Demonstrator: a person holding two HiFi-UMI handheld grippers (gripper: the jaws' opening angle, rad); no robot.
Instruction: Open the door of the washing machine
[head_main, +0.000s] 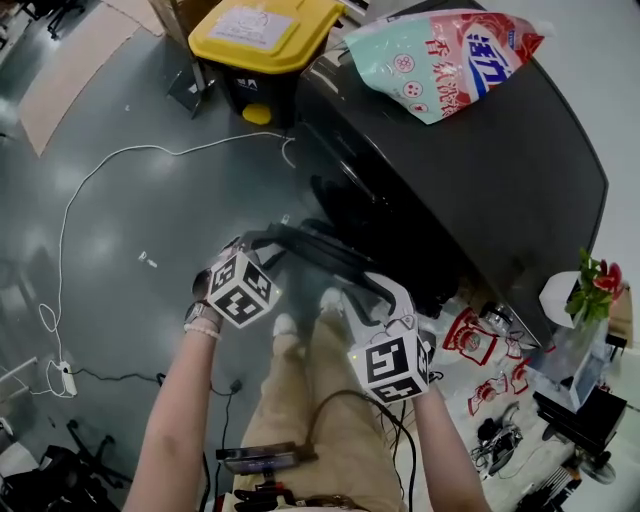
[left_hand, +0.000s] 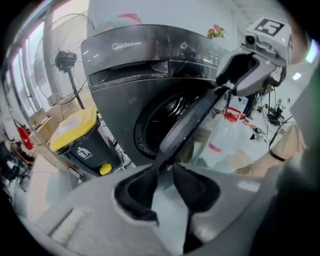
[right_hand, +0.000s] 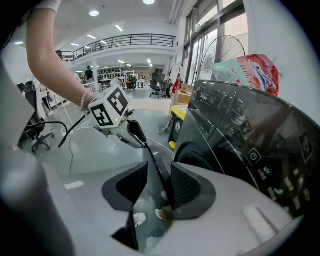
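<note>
Washing-machine door (head_main: 320, 255): swung partway out from the washing machine (head_main: 480, 180) front. Rim seemingly pinched by left claw (left_hand: 165, 172), steering the swing; right claw (right_hand: 159, 182) straddles the rim, jaws wide, not gripping.

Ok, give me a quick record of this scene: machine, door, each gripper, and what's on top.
washing machine: dark grey front loader, drum opening exposed
door: swung partly open
left gripper: shut on the door's rim
right gripper: jaws apart, door rim between them
on top: detergent bag
beside machine: yellow-lidded bin
</note>
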